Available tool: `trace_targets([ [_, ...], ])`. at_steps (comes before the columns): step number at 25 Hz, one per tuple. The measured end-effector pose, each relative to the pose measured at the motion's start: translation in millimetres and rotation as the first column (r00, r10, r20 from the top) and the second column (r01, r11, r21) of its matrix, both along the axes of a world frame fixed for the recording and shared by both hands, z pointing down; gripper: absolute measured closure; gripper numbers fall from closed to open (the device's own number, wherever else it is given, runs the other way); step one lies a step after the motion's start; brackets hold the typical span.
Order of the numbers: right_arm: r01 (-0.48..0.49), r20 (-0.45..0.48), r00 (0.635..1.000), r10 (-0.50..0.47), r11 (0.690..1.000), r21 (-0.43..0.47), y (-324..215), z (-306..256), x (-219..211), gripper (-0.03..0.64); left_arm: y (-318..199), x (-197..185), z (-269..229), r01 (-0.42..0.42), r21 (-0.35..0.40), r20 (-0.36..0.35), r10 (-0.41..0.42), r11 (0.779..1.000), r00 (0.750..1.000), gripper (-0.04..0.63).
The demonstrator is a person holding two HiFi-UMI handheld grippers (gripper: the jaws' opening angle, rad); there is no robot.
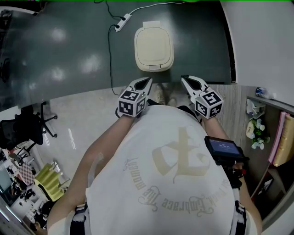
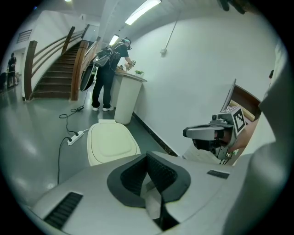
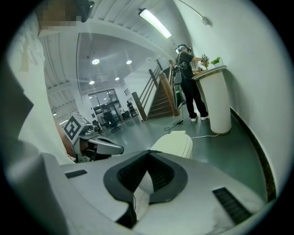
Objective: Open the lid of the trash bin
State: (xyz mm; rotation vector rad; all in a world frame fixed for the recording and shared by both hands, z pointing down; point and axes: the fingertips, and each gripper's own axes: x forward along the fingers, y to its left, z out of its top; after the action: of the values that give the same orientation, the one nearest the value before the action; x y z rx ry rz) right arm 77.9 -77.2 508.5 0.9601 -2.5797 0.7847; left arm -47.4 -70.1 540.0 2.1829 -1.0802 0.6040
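Trash bin (image 1: 155, 67) on floor straight ahead, lid (image 1: 153, 43) down. Left tool (image 1: 147, 81) and right tool (image 1: 184, 79) both pressed together, empty, short of bin, not touching.

Risk: closed tips skid off smooth lid, or push light bin backward.

Power strip (image 1: 123, 22) and cable (image 1: 110, 55) on floor left of bin; nothing blocks approach.

bright, even indoor light: ceiling strip lights (image 2: 143, 11) glow at the top of both gripper views, and soft glare patches lie on the dark floor (image 1: 46, 69) in the head view's upper left. both gripper views bend strongly at the edges into black corners.
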Motion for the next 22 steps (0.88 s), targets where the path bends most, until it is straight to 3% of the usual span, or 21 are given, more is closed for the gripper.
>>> trace_targets([
  [22, -0.016, -0.03, 0.999, 0.014, 0.997, -0.078, -43.2, 32.2, -14.6, 0.612, -53.1, 2.2, 79.5, -0.095, -0.146, 0.065, 0.105, 0.985, 0.992, 0.583],
])
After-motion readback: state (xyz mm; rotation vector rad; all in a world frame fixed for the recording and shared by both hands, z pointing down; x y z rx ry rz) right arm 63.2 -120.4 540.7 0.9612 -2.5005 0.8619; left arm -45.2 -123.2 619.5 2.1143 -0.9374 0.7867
